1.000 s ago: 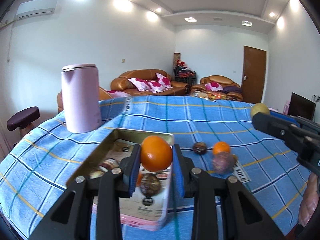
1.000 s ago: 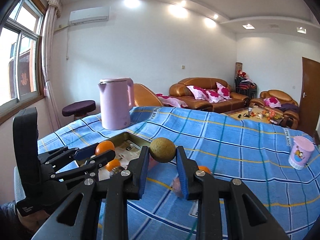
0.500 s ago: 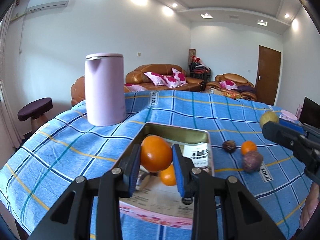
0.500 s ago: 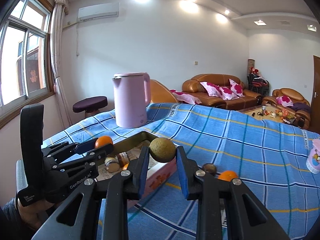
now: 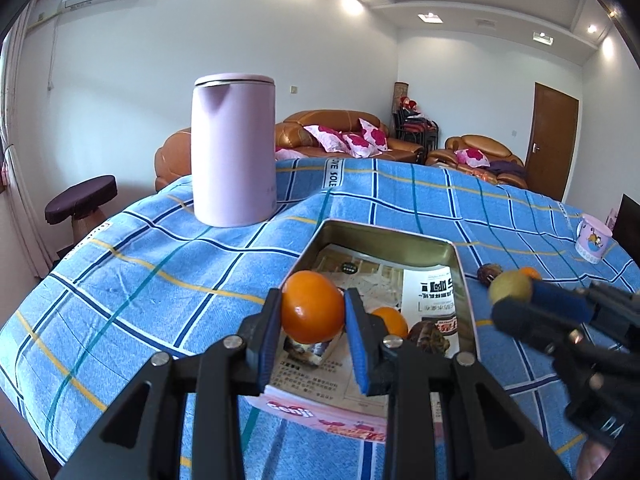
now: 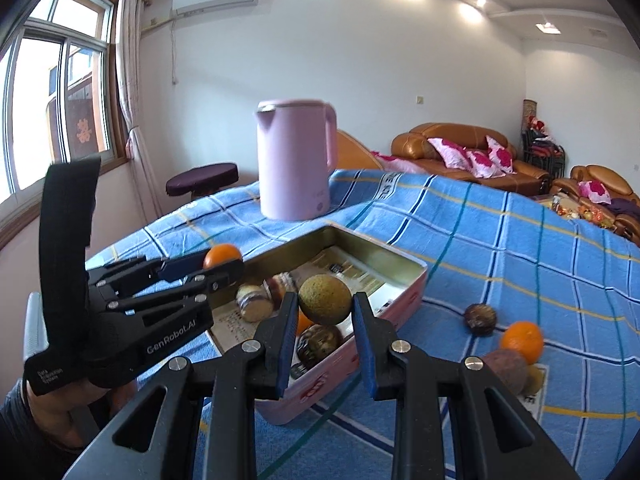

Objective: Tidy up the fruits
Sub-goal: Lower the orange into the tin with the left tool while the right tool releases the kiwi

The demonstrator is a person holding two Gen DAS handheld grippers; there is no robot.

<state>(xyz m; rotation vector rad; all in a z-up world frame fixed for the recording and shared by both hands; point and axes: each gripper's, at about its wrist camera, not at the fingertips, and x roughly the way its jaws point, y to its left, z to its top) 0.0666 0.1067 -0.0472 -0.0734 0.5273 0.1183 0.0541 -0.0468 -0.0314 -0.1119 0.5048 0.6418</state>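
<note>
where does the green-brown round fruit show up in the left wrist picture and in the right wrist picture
Left wrist view: the green-brown fruit sits at the right edge, pinched at the tip of the right tongs, beside the tin box.
Right wrist view: same fruit at lower centre, clamped between the pads, over the box's near corner.
Shared landmark: the pink kettle, standing behind the box in both.

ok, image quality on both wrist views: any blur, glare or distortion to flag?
Left wrist view: sharp on the orange, but the right gripper at the frame edge is motion-smeared; ceiling spotlights blow out; fisheye bows the tablecloth. Right wrist view: kettle top is slightly smeared, window overexposed, dark vignette in the corners.
</note>
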